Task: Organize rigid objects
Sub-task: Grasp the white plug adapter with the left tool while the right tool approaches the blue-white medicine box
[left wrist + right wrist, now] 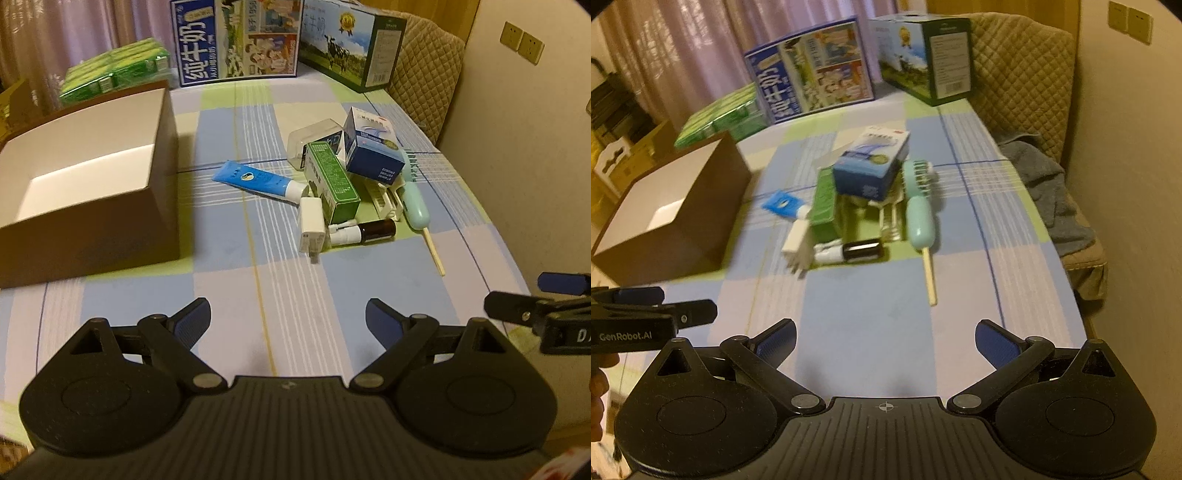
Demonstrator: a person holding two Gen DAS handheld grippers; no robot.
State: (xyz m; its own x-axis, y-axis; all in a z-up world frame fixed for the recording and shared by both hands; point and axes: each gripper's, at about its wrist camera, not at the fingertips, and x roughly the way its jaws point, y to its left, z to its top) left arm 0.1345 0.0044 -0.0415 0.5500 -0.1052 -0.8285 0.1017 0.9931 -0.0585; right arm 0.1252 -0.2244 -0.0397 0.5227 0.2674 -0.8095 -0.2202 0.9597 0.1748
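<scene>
A pile of small items lies mid-table: a blue tube (258, 181), a green box (332, 181), a blue-and-white box (373, 147), a white charger (311, 224), a dark bottle (364, 232), a mint hand fan (412, 192) and a clear container (314, 140). The pile also shows in the right wrist view, with the blue-and-white box (871, 166) on top. An open brown box (85, 184) with a white inside stands left. My left gripper (288, 321) is open and empty, short of the pile. My right gripper (884, 341) is open and empty, short of the fan (919, 218).
Two milk cartons (236, 40) and a green pack (114, 70) stand at the table's far edge. A quilted chair (1023, 74) with a grey cloth (1052, 192) sits at the right. A wall runs along the right side.
</scene>
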